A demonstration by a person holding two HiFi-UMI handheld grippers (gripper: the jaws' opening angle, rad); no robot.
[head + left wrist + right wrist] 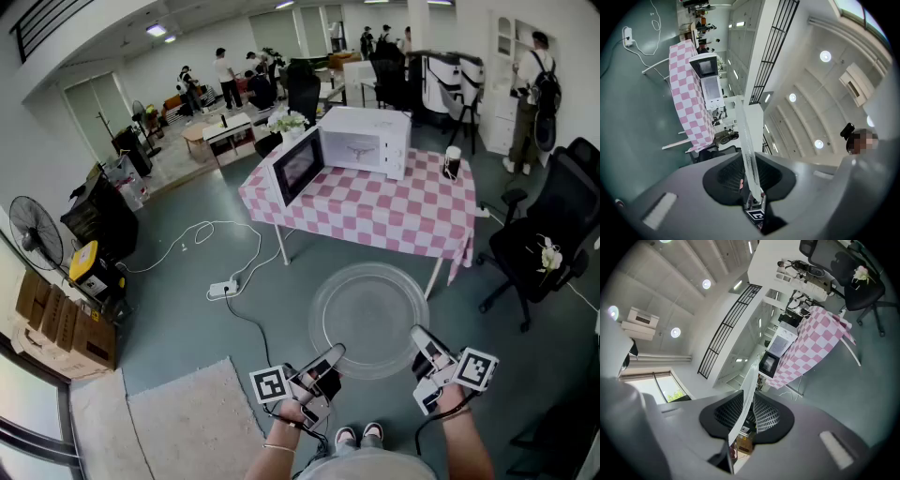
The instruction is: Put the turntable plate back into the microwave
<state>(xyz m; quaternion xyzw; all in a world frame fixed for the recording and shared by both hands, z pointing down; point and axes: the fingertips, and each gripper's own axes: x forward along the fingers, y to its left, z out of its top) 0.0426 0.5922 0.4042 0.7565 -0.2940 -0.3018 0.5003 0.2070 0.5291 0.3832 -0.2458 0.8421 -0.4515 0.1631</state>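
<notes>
Held nearest, the left hand-held gripper (328,358) is clamped on the near-left rim of the turntable plate (368,319). The left gripper view shows the glass edge-on (749,154), pinched between both pads. The right hand-held gripper (422,339) is likewise closed on the near-right rim, and its own view shows the plate edge (743,413) gripped between the jaws. The clear, round plate hangs roughly level above the grey floor (187,309), carried by both grippers. It is well apart from the table (375,211) with the pink checked cloth. The white microwave (366,141) stands on that table, its door (298,167) swung open.
</notes>
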